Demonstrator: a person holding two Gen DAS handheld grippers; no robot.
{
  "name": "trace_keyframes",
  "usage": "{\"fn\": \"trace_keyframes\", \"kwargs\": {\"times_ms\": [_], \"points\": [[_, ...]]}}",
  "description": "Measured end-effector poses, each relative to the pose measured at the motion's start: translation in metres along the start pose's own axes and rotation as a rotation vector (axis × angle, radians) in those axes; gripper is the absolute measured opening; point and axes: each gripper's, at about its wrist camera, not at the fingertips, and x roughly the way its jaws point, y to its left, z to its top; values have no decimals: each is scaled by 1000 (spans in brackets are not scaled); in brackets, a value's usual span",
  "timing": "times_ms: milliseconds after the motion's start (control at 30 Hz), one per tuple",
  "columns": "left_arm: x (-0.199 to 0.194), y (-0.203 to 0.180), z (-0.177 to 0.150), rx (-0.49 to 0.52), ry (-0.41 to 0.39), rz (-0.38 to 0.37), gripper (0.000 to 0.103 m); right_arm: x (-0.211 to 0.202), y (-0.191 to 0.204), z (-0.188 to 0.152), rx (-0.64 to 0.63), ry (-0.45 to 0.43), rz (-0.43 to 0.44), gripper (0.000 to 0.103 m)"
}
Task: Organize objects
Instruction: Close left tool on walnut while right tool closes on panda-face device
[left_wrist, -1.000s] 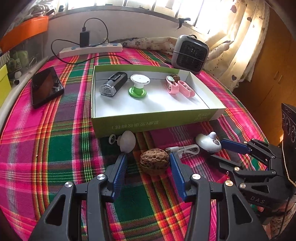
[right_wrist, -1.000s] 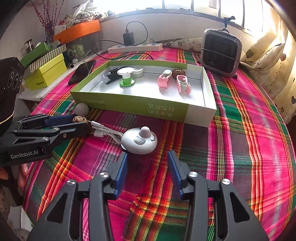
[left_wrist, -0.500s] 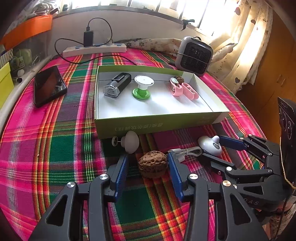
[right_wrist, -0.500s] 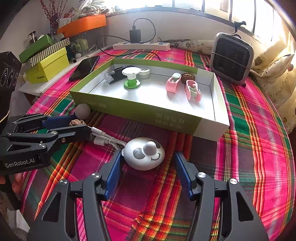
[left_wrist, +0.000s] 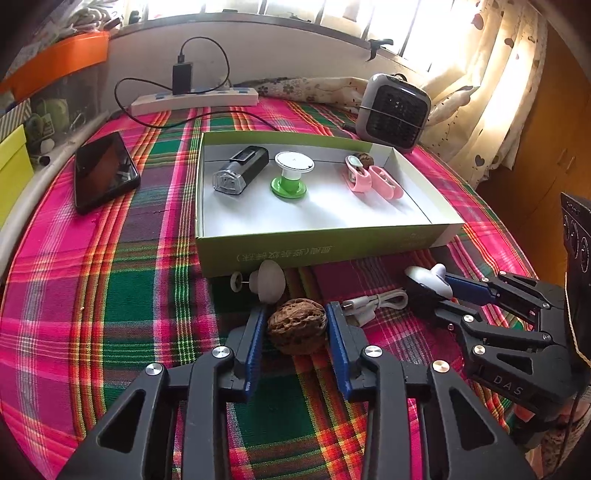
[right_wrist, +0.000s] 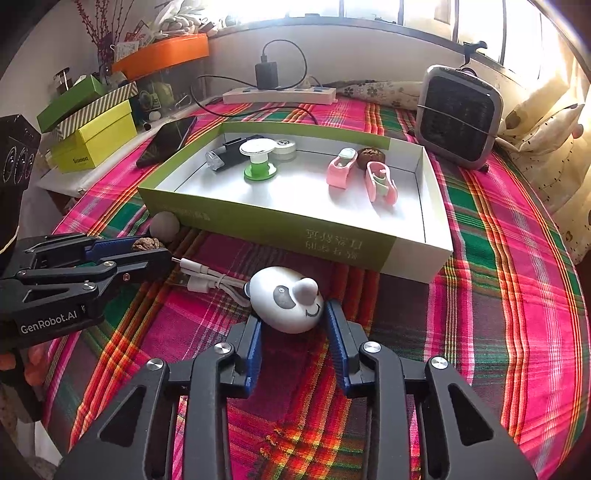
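Note:
A brown walnut (left_wrist: 297, 326) lies on the plaid cloth just before the green box (left_wrist: 332, 251). My left gripper (left_wrist: 296, 309) has its jaws closing, and both blue pads touch the walnut's sides. A white egg-shaped toy with a panda face (right_wrist: 284, 302) sits between the blue pads of my right gripper (right_wrist: 291, 314), whose jaws are also closing and touch its flanks. The left wrist view shows that toy (left_wrist: 424, 277) at the right gripper's tips. Inside the box lie a black lamp (left_wrist: 240, 171), a green-and-white spool (left_wrist: 291, 175), pink clips (left_wrist: 373, 179) and a second walnut (right_wrist: 371, 157).
A coiled white cable (left_wrist: 373, 301) lies between the two grippers. A white knob (left_wrist: 269, 282) rests against the box front. Behind the box are a small heater (left_wrist: 393, 112), a power strip (left_wrist: 195, 99) and a phone (left_wrist: 103, 170). Stacked boxes (right_wrist: 92, 136) stand at the left.
Both grippers' jaws have narrowed: the left onto the walnut, the right onto the white toy after sliding forward around it. Neither object has left the cloth.

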Motion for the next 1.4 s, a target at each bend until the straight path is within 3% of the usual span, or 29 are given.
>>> {"fn": "trace_keyframes", "kwargs": {"times_ms": [1400], "points": [[-22,-11,7,45,-67,30,30,-17,4,1,-8,-68,34,31]]}}
